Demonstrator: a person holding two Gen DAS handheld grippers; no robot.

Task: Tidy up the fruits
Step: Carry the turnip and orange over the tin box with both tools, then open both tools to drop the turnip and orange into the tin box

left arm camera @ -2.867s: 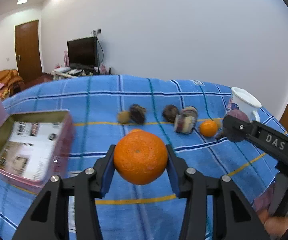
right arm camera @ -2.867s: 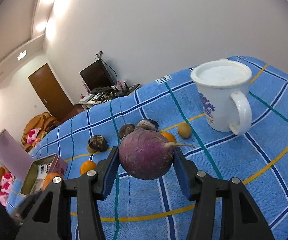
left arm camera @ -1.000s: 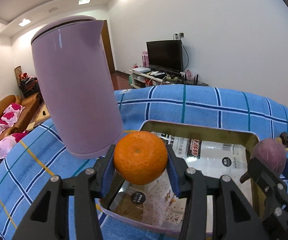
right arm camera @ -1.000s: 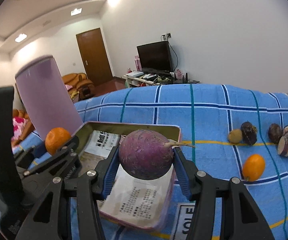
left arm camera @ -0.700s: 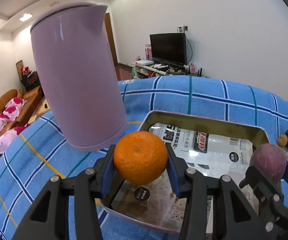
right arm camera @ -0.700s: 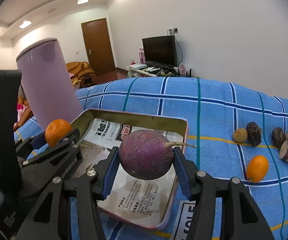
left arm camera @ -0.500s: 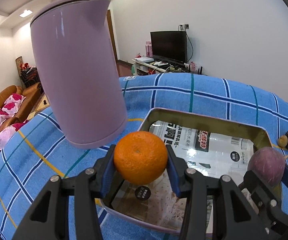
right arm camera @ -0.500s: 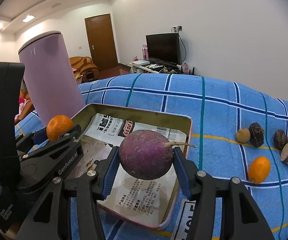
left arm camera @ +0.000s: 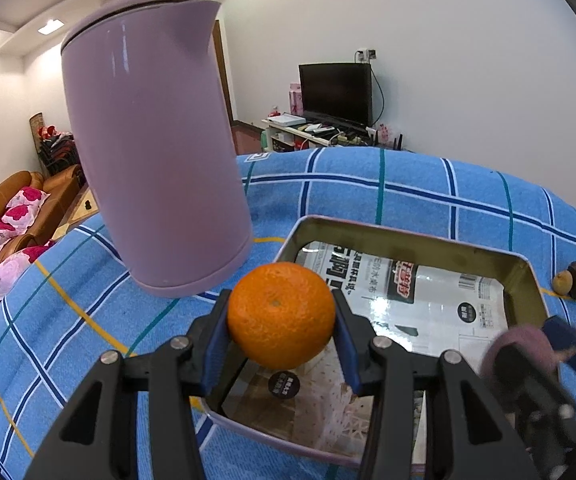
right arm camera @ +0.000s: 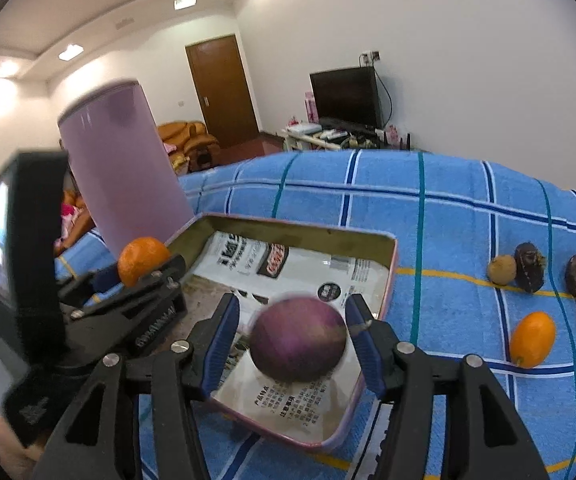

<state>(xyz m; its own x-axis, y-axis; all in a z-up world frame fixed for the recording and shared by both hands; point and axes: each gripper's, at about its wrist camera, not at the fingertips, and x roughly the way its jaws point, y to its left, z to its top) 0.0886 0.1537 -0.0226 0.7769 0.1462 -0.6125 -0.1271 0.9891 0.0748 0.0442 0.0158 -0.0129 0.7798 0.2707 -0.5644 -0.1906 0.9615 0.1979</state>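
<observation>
Here the right gripper [right arm camera: 292, 336] has just been opening over the paper-lined tin tray [right arm camera: 388, 276]: its blue pads stand clear of the purple passion fruit [right arm camera: 298, 340], which is blurred between them, apparently dropping into the tray, where the fruit is being gathered. The left gripper [left arm camera: 282, 322] stays clenched on the mandarin [left arm camera: 281, 320], poised above the tray's near-left rim beside the lilac kettle [left arm camera: 152, 148], likely waiting its turn. Other fruit, a kumquat [right arm camera: 532, 340] among it, lies well apart on the blue checked cloth [right arm camera: 448, 216]
</observation>
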